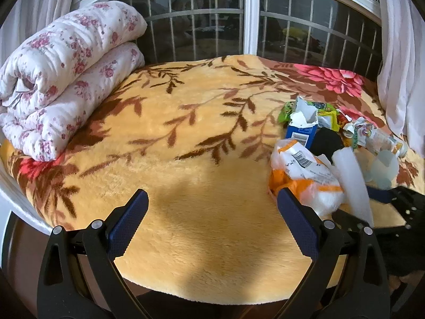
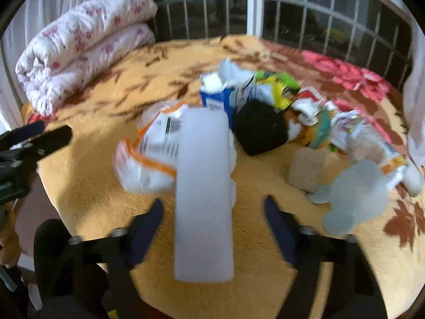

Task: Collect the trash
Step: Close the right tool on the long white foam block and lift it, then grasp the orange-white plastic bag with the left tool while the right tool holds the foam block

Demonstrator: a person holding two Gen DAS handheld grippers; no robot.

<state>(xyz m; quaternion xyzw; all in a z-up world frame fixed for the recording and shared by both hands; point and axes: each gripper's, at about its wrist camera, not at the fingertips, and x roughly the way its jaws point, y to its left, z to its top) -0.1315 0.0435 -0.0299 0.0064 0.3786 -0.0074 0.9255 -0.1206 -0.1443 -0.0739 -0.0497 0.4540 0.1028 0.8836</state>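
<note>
A pile of trash lies on the yellow floral blanket [image 1: 186,159]: a white and orange bag [image 1: 305,170] [image 2: 156,154], a torn blue carton [image 1: 301,130] [image 2: 217,95], a black lump [image 2: 260,127], green and yellow wrappers [image 1: 318,111] [image 2: 281,87], a crumpled printed pouch [image 1: 377,138] [image 2: 353,133] and a pale plastic piece [image 2: 356,196]. A long white foam strip [image 2: 204,194] [image 1: 353,183] lies between my right gripper's [image 2: 212,207] open jaws, untouched by either pad. My left gripper [image 1: 212,199] is open and empty left of the pile.
A rolled white floral quilt [image 1: 66,74] [image 2: 82,45] lies at the back left. A barred window [image 1: 249,18] and white curtains [image 1: 398,53] stand behind the bed. The bed edge [image 1: 212,292] is just below the grippers. The right view is motion-blurred.
</note>
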